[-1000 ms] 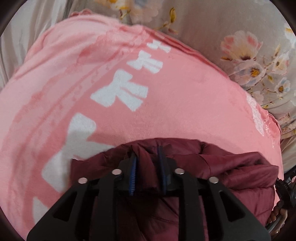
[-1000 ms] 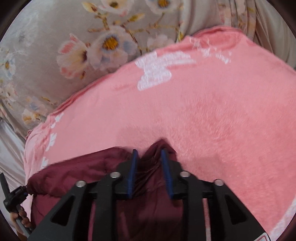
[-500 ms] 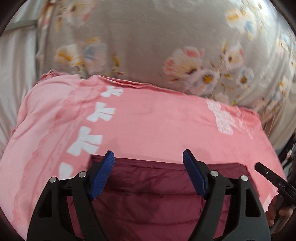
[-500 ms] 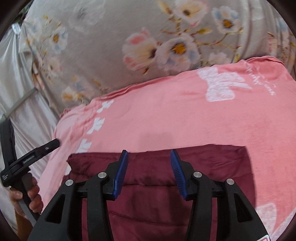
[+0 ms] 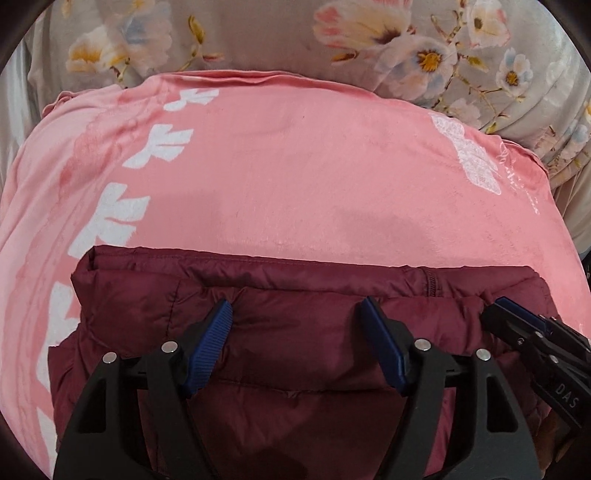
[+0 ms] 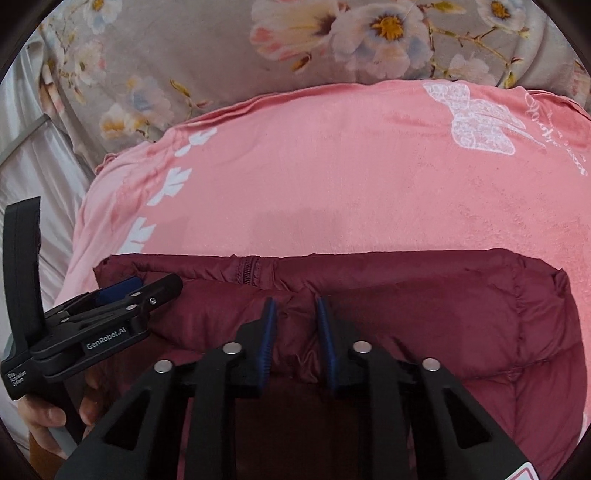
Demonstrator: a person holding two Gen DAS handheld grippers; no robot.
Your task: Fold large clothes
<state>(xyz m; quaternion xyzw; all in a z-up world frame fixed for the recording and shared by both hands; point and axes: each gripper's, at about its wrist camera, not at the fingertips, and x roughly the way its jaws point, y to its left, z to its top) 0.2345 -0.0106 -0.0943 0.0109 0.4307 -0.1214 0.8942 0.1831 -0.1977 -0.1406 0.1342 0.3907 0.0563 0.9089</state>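
maroon jacket (image 5: 295, 288) folded, pink blanket (image 5: 314, 177)

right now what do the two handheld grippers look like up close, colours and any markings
Both are matte black plastic with angular cut-out frames, silver rivets and ribbed blue finger pads. The left gripper shows "GenRobot.AI" on its side in the right wrist view; the right gripper shows "DAS" on its side in the left wrist view. No cables or sleeves show.

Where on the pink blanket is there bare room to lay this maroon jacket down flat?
Open pink blanket runs beyond the maroon jacket, between the white leaf prints and the white butterfly print, up to the floral sheet. It is crowded near the jacket's near edge, where the left gripper and right gripper work.
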